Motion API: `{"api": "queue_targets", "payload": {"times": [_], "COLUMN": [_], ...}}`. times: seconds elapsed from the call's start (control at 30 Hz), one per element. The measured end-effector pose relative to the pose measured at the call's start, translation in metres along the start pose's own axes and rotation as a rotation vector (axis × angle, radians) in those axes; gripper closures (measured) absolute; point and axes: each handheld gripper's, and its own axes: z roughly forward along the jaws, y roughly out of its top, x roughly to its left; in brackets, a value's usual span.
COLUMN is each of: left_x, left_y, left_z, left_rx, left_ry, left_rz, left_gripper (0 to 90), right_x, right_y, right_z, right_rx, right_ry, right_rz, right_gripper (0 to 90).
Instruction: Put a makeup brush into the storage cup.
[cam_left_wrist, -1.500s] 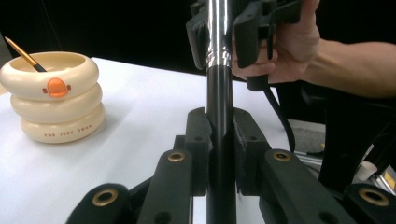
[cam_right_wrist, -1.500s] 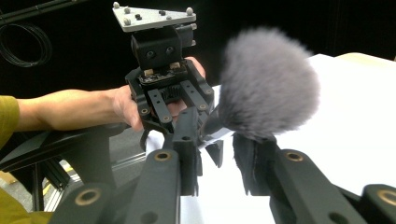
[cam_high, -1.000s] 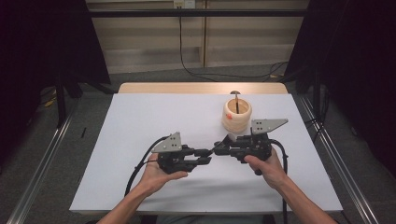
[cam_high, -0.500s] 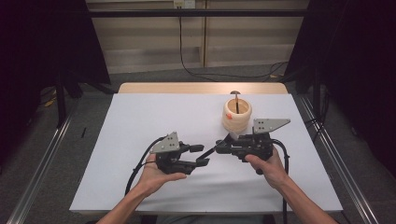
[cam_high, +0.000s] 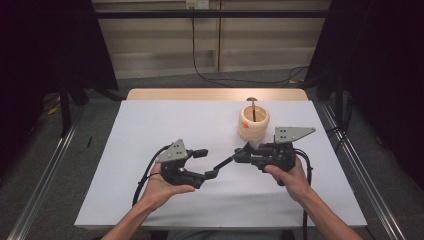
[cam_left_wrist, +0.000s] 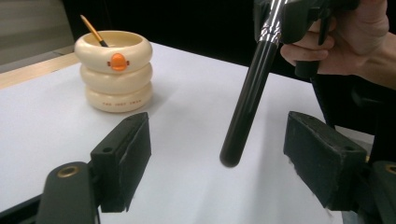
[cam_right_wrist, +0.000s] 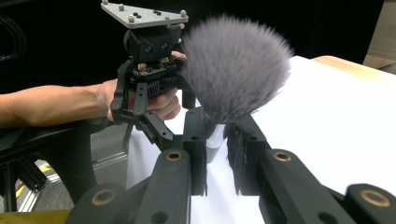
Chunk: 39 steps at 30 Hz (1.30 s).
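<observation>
A makeup brush with a black handle and a fluffy grey head hangs level above the white table. My right gripper is shut on its silver collar just below the bristles. My left gripper has just been opening its jaws. The handle's tip stands between its pads and touches neither. A cream ringed holder stands behind the right gripper with a thin brush in it.
The white sheet covers the table, and a strip of bare wood shows at the far edge. Metal rails run along both sides. Both cables trail back toward the person's forearms.
The left gripper's jaws have spread apart and let go of the brush handle, and that hand has drawn slightly left. The right gripper and brush have stayed put.
</observation>
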Motion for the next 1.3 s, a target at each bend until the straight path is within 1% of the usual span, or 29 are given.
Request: {"api": "queue_targets", "payload": {"times": [0.07,0.1,0.13,0.2,0.27,0.37,0.4,0.47,0.53,0.63,0.73,0.77,0.8,0.83,0.9,1.0,1.03,1.1,1.2,1.23,1.27,1.3], "left_x": [0.000,0.001,0.001,0.003,0.004,0.006,0.006,0.007,0.007,0.006,0.006,0.006,0.006,0.006,0.006,0.004,0.005,0.006,0.007,0.007,0.007,0.005], "left_y": [0.001,0.001,0.002,0.002,0.002,0.002,0.001,-0.001,-0.004,-0.008,-0.007,-0.007,-0.007,-0.008,-0.011,-0.016,-0.017,-0.019,-0.022,-0.023,-0.025,-0.025], "left_z": [-0.003,-0.005,-0.006,-0.009,-0.011,-0.015,-0.015,-0.016,-0.017,-0.019,-0.023,-0.025,-0.028,-0.029,-0.033,-0.036,-0.038,-0.042,-0.050,-0.053,-0.057,-0.060], "left_rx": [-0.002,-0.010,-0.007,-0.003,0.019,0.007,-0.014,-0.018,-0.005,-0.015,-0.006,-0.013,-0.013,-0.015,-0.024,-0.016,-0.023,-0.024,-0.031,-0.034,-0.027,-0.037], "left_ry": [0.014,0.024,0.030,0.051,0.060,0.077,0.081,0.082,0.088,0.099,0.132,0.143,0.150,0.142,0.142,0.164,0.168,0.178,0.218,0.228,0.241,0.269], "left_rz": [-0.004,-0.011,-0.021,-0.036,-0.028,-0.052,-0.071,-0.079,-0.065,-0.071,-0.057,-0.053,-0.055,-0.057,-0.060,-0.047,-0.047,-0.062,-0.063,-0.060,-0.051,-0.058], "left_gripper": [18.2,17.0,14.8,9.4,6.9,3.5,3.2,3.0,2.0,2.0,1.7,1.7,1.6,1.6,1.5,1.4,1.4,1.4,1.5,1.5,1.5,1.7], "right_x": [0.000,0.000,0.000,0.000,0.001,0.000,0.000,-0.001,-0.001,-0.002,-0.002,-0.002,-0.003,-0.003,-0.003,-0.004,-0.005,-0.006,-0.007,-0.008,-0.009,-0.009], "right_y": [0.000,0.000,0.000,0.001,0.001,0.001,0.001,0.001,0.001,0.001,0.002,0.002,0.002,0.002,0.002,0.003,0.004,0.005,0.005,0.005,0.005,0.005], "right_z": [-0.002,-0.002,-0.003,-0.005,-0.007,-0.009,-0.009,-0.010,-0.012,-0.014,-0.016,-0.016,-0.017,-0.018,-0.019,-0.022,-0.023,-0.026,-0.029,-0.030,-0.031,-0.031], "right_rx": [-0.001,-0.001,-0.004,-0.009,-0.009,-0.009,-0.007,-0.011,-0.011,-0.010,-0.009,-0.011,-0.012,-0.014,-0.011,-0.010,-0.012,-0.018,-0.017,-0.019,-0.019,-0.022], "right_ry": [-0.007,-0.013,-0.025,-0.030,-0.037,-0.049,-0.052,-0.056,-0.062,-0.071,-0.079,-0.081,-0.082,-0.084,-0.092,-0.102,-0.106,-0.111,-0.123,-0.127,-0.131,-0.132], "right_rz": [0.003,0.001,0.000,0.000,-0.001,0.002,0.000,0.000,0.000,0.000,-0.001,0.000,0.002,0.004,0.003,-0.001,-0.004,-0.003,-0.001,0.002,0.003,0.007], "right_gripper": [77.3,77.3,77.3,77.3,77.3,77.3,77.3,77.3,77.3,77.3,77.3,77.3,77.3,77.4,77.3,77.3,77.3,77.3,77.3,77.3,77.3,77.3]}}
